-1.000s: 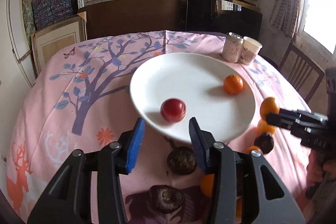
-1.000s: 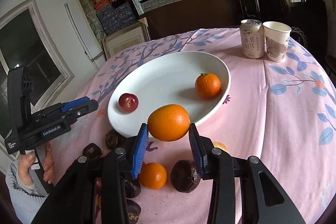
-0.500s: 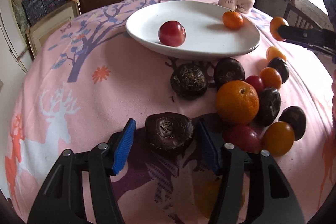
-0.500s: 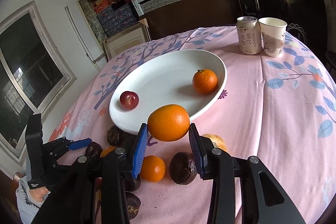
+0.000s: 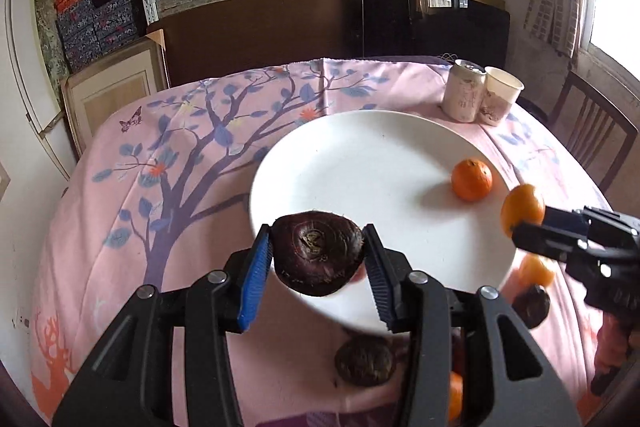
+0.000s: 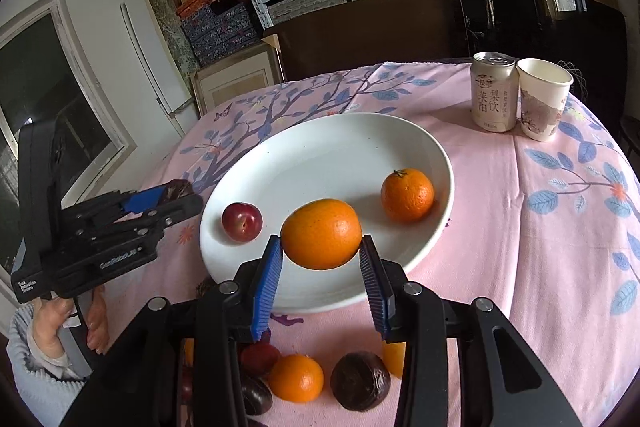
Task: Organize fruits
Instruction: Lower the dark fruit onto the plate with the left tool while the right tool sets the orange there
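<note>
The left gripper (image 6: 176,197) body reads "GenRobot.AI"; the can (image 6: 493,91) ahead bears "梨饮" and "莱阳".

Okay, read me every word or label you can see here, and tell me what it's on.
"GenRobot.AI": side of the left tool.
"梨饮" and "莱阳": front of the drink can.
Small white label on the left tool's body: too small to read.
Other small print on the can: blurred.
Paper cup: a picture, no legible text.

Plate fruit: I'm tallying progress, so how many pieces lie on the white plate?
2: a red plum near the left rim of the plate and a small orange toward its right side. The near rim is partly hidden behind the held orange.
</note>
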Demonstrator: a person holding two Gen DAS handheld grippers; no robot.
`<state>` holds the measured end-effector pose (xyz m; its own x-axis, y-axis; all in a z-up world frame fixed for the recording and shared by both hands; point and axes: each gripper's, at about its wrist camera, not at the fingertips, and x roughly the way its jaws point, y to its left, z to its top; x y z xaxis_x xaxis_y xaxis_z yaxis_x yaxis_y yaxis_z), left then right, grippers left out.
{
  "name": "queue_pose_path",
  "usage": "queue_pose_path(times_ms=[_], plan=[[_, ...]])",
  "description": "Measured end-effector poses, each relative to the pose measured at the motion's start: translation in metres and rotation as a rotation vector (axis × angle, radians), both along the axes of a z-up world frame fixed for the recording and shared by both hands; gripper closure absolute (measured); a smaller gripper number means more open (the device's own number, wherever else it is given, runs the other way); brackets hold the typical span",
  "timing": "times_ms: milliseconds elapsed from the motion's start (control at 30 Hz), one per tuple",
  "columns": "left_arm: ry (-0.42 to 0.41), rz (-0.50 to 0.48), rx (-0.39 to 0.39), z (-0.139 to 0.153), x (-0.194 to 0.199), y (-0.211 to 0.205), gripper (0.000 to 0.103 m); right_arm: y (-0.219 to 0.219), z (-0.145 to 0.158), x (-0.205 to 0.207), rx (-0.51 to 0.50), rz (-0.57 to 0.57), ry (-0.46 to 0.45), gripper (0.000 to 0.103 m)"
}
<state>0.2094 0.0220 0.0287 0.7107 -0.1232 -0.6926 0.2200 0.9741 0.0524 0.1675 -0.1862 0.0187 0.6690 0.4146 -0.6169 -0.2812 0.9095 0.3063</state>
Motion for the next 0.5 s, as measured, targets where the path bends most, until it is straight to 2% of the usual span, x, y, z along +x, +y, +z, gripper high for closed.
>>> queue_pose_path(times_ms=[67,100,133,233,367,400,500], plan=[[0.017,0.012,-0.025,-0.006,0.015,-0.003,0.058,0.008,-0.004,0.009,-0.015,0.008,0.004,0.063],[0.017,0.02,-0.033,-0.009,0.02,-0.003,0.053,0.011,-0.008,0.011,-0.027,0.011,0.007,0.062],[0.018,0.024,-0.038,-0.012,0.023,-0.003,0.042,0.013,-0.011,0.013,-0.045,0.015,0.012,0.062],[0.013,0.01,-0.032,-0.018,0.021,0.0,0.025,0.011,-0.017,0.014,-0.062,0.004,0.016,0.059],[0.021,0.019,-0.056,-0.02,0.012,0.011,0.019,0.005,-0.017,0.01,-0.035,-0.004,0.019,0.059],[0.018,0.027,-0.063,-0.02,0.009,0.015,0.014,0.003,-0.016,0.007,-0.039,-0.007,0.012,0.059],[0.004,0.048,-0.068,-0.019,-0.001,0.023,0.012,-0.004,-0.013,-0.004,-0.04,-0.021,-0.007,0.054]])
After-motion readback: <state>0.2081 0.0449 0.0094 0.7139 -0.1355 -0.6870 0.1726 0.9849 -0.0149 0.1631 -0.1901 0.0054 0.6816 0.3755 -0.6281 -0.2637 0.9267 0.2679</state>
